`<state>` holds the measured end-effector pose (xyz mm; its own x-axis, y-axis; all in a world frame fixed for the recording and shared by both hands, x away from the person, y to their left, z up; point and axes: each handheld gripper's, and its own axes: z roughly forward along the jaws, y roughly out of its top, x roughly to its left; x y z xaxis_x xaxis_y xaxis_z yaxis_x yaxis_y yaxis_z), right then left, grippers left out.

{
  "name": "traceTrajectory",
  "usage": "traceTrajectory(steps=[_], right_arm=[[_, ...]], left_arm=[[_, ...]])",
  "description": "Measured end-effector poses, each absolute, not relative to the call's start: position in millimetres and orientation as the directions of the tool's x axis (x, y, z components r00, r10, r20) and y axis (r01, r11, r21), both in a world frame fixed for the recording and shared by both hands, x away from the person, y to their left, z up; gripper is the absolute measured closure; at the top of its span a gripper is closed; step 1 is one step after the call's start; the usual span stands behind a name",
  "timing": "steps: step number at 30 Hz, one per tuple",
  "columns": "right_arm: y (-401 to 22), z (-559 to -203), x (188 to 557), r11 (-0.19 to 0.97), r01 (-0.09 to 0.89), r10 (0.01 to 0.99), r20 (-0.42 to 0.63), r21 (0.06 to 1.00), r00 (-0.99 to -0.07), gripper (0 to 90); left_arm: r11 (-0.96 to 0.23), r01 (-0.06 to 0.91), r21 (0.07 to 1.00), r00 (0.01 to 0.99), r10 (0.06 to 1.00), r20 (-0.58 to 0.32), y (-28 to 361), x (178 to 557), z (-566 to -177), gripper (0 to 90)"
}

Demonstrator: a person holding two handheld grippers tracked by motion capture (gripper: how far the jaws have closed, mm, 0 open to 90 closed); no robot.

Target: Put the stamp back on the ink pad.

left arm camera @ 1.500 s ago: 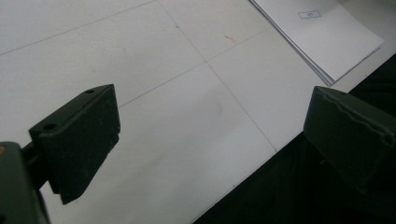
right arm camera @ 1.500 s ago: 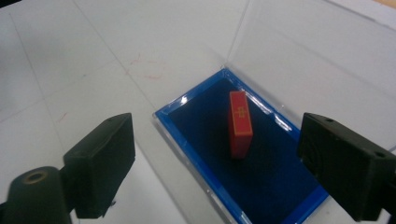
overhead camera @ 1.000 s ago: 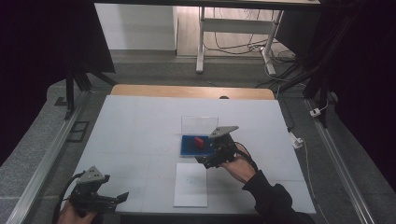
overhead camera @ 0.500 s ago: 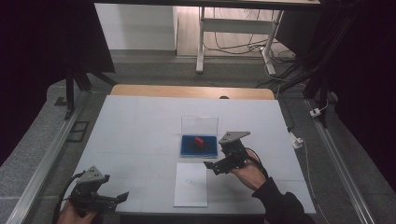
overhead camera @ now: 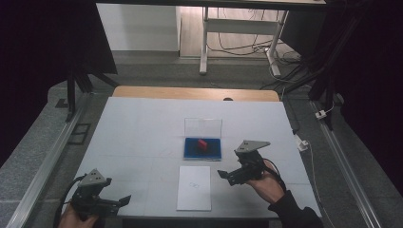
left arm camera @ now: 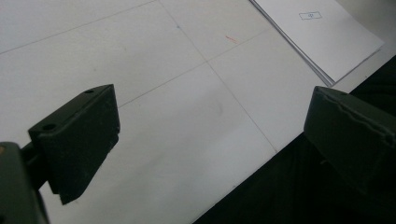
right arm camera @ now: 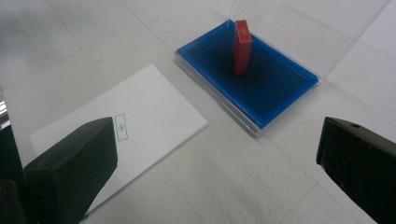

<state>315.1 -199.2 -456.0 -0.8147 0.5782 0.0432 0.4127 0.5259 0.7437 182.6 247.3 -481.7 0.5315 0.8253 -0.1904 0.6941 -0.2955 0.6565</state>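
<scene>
My right gripper (overhead camera: pixel 231 176) hangs with jaws spread wide, holding nothing, near the red stamp (right arm camera: pixel 242 45) standing upright on the blue ink pad (right arm camera: pixel 275 88); I'd approach level and pinch its flat sides squarely, avoiding tipping it

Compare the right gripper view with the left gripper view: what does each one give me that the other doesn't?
Right gripper view alone: the blue tray in its clear case, with the red block standing upright on it. The right gripper has its jaws wide apart with nothing between them.

Left gripper view alone: the near table edge, with dark space beyond it. The left gripper is open too, and nothing is between its jaws.

Both: the white table surface and the white paper sheet with its small printed mark.
</scene>
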Motion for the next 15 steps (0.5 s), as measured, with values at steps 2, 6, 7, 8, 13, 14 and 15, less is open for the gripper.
traceTrajectory(steps=[2, 6, 7, 8, 13, 14, 15], right_arm=[[-204.4, -455.2, 311.6, 0.525, 0.415, 0.582, 0.042, 0.743, -0.812, 0.0], [-215.5, -454.6, 303.7, 0.514, 0.431, 0.599, 0.050, 0.742, -0.799, 0.0], [-218.5, -454.6, 302.0, 0.510, 0.432, 0.602, 0.050, 0.744, -0.797, 0.0], [-221.6, -454.4, 300.0, 0.507, 0.435, 0.608, 0.049, 0.744, -0.792, 0.0], [-237.5, -452.5, 291.3, 0.480, 0.452, 0.636, 0.056, 0.752, -0.770, 0.0], [-240.9, -451.9, 289.5, 0.478, 0.455, 0.643, 0.054, 0.751, -0.764, 0.0], [-244.0, -451.6, 287.5, 0.471, 0.461, 0.649, 0.059, 0.752, -0.759, 0.0]], left_arm=[[-0.295, 0.695, 0.656, 0.531, 0.826, -0.191, 247.3, 182.7, -481.7, 4.2], [-0.295, 0.695, 0.656, 0.531, 0.826, -0.191, 247.3, 182.7, -481.7, 4.2], [-0.294, 0.695, 0.656, 0.531, 0.826, -0.191, 247.4, 182.7, -481.6, 4.1], [-0.294, 0.694, 0.657, 0.530, 0.826, -0.191, 247.3, 182.6, -481.6, 4.1], [-0.293, 0.695, 0.656, 0.530, 0.826, -0.192, 247.4, 182.7, -481.7, 4.1], [-0.293, 0.695, 0.656, 0.530, 0.826, -0.192, 247.5, 182.8, -481.7, 4.1], [-0.293, 0.696, 0.656, 0.530, 0.826, -0.193, 247.5, 182.8, -481.6, 4.1]])
